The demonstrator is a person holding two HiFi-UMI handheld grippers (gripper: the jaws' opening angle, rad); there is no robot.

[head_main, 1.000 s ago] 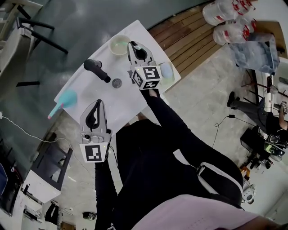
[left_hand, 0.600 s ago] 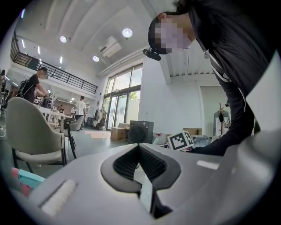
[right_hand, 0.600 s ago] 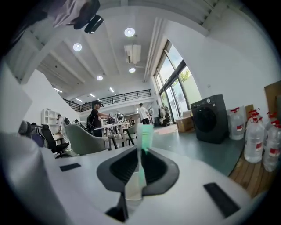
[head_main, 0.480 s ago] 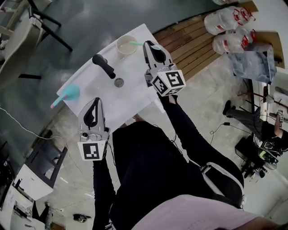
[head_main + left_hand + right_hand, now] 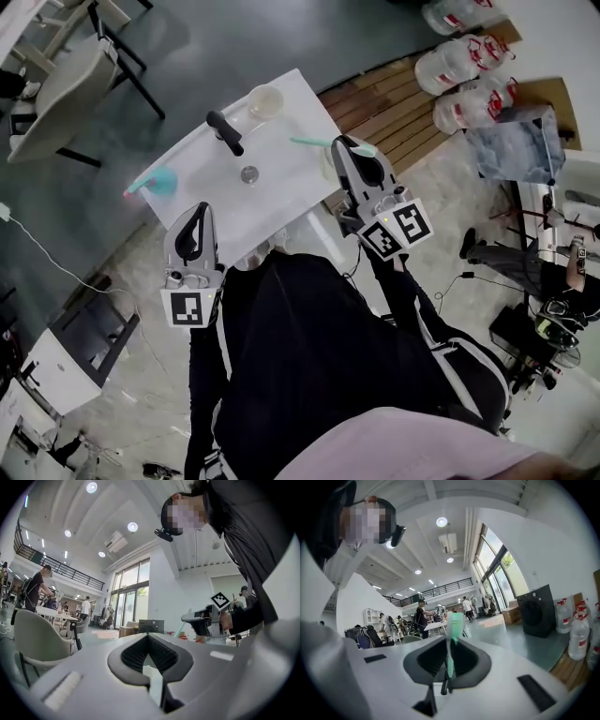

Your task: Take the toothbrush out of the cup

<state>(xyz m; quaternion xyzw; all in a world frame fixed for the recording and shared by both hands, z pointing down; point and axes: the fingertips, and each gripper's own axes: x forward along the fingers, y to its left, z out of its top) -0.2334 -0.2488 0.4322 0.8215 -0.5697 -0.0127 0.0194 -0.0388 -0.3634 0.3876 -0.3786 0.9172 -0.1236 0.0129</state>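
Note:
A teal toothbrush (image 5: pixel 323 144) lies crosswise in my right gripper (image 5: pixel 347 143), which is shut on it in the air over the white table's (image 5: pixel 281 187) right edge. The right gripper view has the brush standing upright between the jaws (image 5: pixel 451 644). The cream cup (image 5: pixel 266 100) stands at the table's far corner, well clear of the brush. My left gripper (image 5: pixel 200 214) hovers near the table's front edge with its jaws together and nothing in them. From the left gripper view (image 5: pixel 151 644), the right gripper (image 5: pixel 206 618) is at the right.
On the table lie a black handled device (image 5: pixel 225 132), a small round lid (image 5: pixel 248 173) and a teal object with a pink tip (image 5: pixel 155 182). A wooden pallet (image 5: pixel 394 94) with water jugs (image 5: pixel 469 56) sits right of the table. Chairs (image 5: pixel 56 103) stand at the left.
My right gripper came up and away from the cup toward the right with the toothbrush, which now hangs clear of the cup. The left gripper rose a little.

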